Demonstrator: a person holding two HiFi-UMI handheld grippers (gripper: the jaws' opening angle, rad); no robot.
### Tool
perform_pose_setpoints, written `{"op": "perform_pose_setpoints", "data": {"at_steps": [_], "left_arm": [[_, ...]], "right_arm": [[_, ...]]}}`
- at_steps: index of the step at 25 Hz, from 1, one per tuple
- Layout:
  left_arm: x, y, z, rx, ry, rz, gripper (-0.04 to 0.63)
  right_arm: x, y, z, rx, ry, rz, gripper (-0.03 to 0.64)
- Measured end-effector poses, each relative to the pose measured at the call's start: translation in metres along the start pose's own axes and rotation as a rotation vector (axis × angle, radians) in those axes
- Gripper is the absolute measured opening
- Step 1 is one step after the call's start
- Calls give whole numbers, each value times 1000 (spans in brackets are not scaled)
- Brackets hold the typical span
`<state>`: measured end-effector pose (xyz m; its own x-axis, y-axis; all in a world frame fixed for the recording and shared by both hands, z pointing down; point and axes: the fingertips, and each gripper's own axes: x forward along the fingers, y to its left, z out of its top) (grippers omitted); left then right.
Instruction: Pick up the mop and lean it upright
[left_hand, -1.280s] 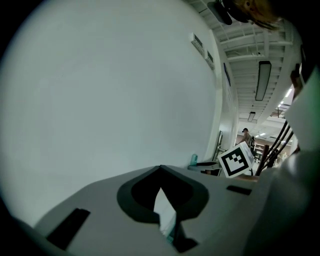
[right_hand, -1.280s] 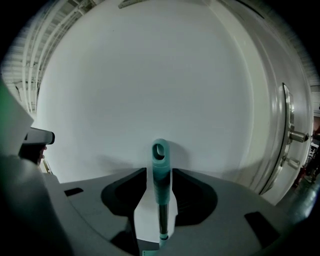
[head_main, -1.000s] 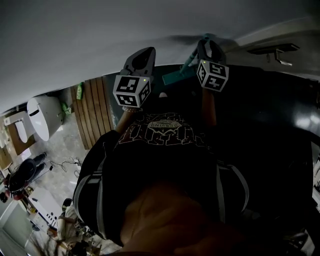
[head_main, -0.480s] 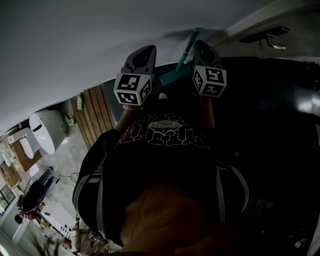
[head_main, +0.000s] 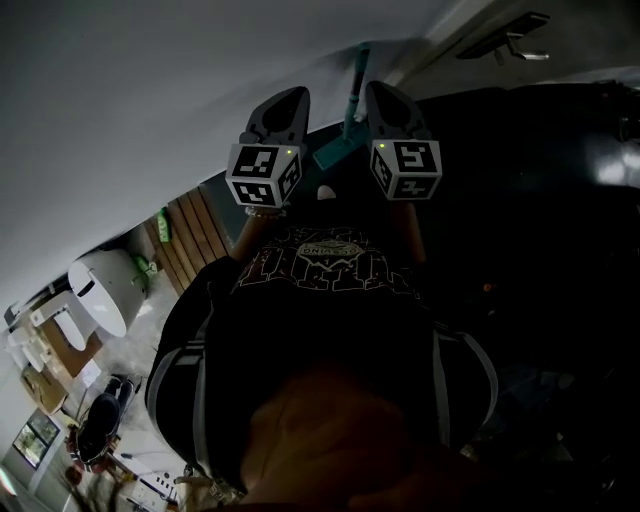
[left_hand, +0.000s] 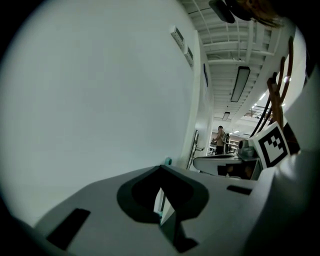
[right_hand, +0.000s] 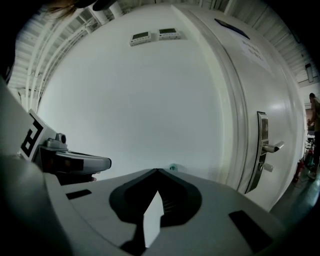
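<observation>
The mop stands against the white wall, its teal handle (head_main: 354, 88) rising from the teal head (head_main: 332, 151) between my two raised grippers. The handle's teal tip (right_hand: 173, 167) peeks just past the right jaws, and the same tip (left_hand: 167, 161) shows beyond the left jaws. My right gripper (head_main: 381, 92) sits just right of the handle without touching it. Its jaws have just been closing, they now meet, and nothing is between them (right_hand: 158, 171). My left gripper (head_main: 291, 98) is left of the mop, with its jaws together and empty (left_hand: 161, 168).
The white wall (head_main: 150, 90) fills the space ahead. A door with a metal lever handle (right_hand: 265, 147) is to the right. A toilet (head_main: 100, 296) and a wooden slat mat (head_main: 190, 232) lie at the lower left. A person (left_hand: 219, 140) stands far down the corridor.
Both grippers have risen toward the wall. The right gripper, which overlapped the mop handle before, now sits clear to its right. The handle stands steeper, free between the two grippers.
</observation>
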<state>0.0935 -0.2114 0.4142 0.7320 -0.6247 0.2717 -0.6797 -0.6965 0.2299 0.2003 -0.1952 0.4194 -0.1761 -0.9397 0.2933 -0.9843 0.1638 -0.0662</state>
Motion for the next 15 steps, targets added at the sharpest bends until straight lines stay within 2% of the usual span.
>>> {"op": "perform_pose_setpoints", "data": {"at_steps": [15], "left_arm": [[-1,-41,-7,24,20,-101,46]], "right_arm": [[-37,4,-10,17,21,-41,18]]}}
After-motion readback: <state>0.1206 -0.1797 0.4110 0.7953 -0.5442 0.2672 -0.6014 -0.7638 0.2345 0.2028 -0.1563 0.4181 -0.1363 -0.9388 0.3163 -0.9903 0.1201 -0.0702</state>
